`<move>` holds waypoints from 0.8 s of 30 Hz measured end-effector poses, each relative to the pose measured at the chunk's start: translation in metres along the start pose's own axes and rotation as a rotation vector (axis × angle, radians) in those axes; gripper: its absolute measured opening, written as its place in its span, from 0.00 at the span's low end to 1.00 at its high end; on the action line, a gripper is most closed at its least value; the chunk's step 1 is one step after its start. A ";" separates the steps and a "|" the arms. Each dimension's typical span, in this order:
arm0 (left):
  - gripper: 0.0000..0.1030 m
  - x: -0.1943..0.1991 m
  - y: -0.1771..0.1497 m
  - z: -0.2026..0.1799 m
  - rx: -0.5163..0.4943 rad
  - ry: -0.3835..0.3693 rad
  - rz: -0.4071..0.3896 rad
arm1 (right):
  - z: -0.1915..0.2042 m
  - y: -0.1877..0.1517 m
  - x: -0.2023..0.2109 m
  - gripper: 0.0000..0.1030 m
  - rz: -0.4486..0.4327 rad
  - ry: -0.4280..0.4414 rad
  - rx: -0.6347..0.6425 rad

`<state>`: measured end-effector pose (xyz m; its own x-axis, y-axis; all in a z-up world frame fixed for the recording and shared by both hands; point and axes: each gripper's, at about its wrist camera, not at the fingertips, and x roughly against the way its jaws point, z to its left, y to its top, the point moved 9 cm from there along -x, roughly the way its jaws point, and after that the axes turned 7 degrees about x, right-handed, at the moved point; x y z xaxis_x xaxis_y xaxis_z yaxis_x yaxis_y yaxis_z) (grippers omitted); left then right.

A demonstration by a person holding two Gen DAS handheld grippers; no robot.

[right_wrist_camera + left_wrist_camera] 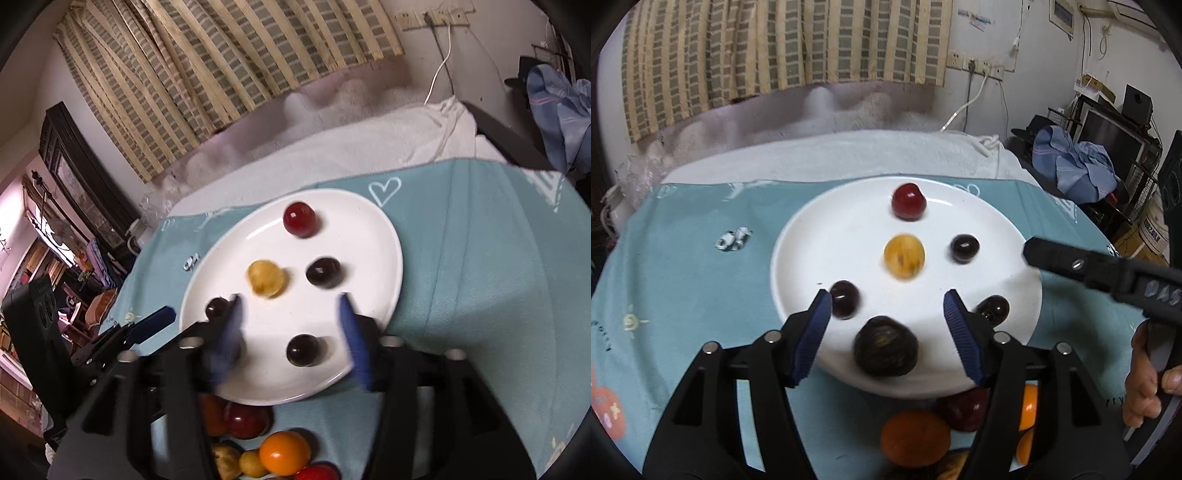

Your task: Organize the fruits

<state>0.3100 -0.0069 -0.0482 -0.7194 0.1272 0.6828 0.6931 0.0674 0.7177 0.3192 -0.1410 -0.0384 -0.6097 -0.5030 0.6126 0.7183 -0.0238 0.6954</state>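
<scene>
A white plate (842,229) on the teal cloth holds a red fruit (908,202), a yellow fruit (904,257), several small dark fruits (964,249) and a larger dark fruit (885,346). My left gripper (886,306) is open and empty above the plate's near edge, its jaws on either side of the larger dark fruit. My right gripper (290,306) is open and empty over the same plate (362,229), with a dark fruit (303,350) between its fingers. The right gripper also shows in the left wrist view (1030,251) at the plate's right rim.
A heap of loose fruit lies just in front of the plate: an orange (284,452), a red fruit (246,421), a brown-orange fruit (915,439). White cloth and a striped curtain lie behind. Clutter stands at the right.
</scene>
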 end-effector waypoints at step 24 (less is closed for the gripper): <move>0.77 0.055 -0.086 0.003 -0.072 0.067 0.000 | 0.014 -0.075 0.067 0.62 0.024 -0.026 0.057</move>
<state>0.2113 -0.0023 -0.0725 -0.7228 0.0607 0.6883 0.6894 -0.0046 0.7244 0.2197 -0.1611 -0.0447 -0.6019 -0.4801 0.6381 0.7127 0.0374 0.7005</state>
